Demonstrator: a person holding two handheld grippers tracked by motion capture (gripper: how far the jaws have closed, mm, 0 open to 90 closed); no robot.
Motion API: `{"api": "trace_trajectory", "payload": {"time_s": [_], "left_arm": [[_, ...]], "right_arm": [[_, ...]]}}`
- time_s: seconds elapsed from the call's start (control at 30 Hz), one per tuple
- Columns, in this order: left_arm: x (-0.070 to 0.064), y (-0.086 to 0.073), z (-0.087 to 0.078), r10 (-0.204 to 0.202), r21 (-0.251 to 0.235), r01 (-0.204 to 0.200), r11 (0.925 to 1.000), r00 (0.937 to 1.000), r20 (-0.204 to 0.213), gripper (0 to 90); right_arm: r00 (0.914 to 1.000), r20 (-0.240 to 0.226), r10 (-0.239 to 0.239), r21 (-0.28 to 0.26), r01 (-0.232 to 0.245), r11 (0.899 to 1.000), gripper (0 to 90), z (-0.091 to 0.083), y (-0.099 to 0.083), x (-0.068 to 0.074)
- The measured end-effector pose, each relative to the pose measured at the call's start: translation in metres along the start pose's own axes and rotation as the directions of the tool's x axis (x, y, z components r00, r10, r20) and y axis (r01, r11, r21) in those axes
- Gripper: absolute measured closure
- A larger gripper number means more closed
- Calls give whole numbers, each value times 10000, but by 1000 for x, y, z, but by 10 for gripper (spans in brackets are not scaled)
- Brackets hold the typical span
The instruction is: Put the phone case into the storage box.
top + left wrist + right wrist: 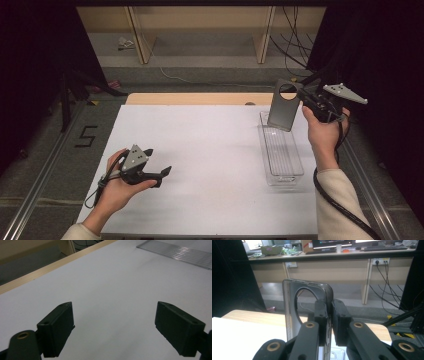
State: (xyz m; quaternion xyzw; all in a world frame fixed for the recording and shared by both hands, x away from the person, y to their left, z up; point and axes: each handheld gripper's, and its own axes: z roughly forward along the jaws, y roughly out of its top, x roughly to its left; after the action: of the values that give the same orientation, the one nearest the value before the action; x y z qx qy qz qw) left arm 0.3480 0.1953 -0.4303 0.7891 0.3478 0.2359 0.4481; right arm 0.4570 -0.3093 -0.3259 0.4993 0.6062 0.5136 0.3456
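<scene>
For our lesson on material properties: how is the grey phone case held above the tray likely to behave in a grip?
The phone case probably bends a little: it is a thin shell with a large round cutout. It seems light, since the right gripper holds it upright by one edge over the clear tray. Its glossy rim may be slippery.

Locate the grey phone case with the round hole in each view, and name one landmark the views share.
High view: the phone case stands upright at right of centre, over the far end of the clear tray, pinched by the right gripper.
Left gripper view: not in it.
Right gripper view: centre, clamped edge-on.
Shared landmark: the white table top.
</scene>
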Motion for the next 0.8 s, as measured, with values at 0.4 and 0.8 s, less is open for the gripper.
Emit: {"api": "trace_trajectory", "payload": {"time_s": [0.4,0.8], "left_arm": [[0,0,0,-11,10,11,10000,10000,4,151],[0,0,0,-13,3,13,10000,10000,13,151]], "right_arm": [[10000,-2,-81,16,81,10000,834,2,0,1],[9998,-21,-193,38,194,9998,834,4,0,1]]}}
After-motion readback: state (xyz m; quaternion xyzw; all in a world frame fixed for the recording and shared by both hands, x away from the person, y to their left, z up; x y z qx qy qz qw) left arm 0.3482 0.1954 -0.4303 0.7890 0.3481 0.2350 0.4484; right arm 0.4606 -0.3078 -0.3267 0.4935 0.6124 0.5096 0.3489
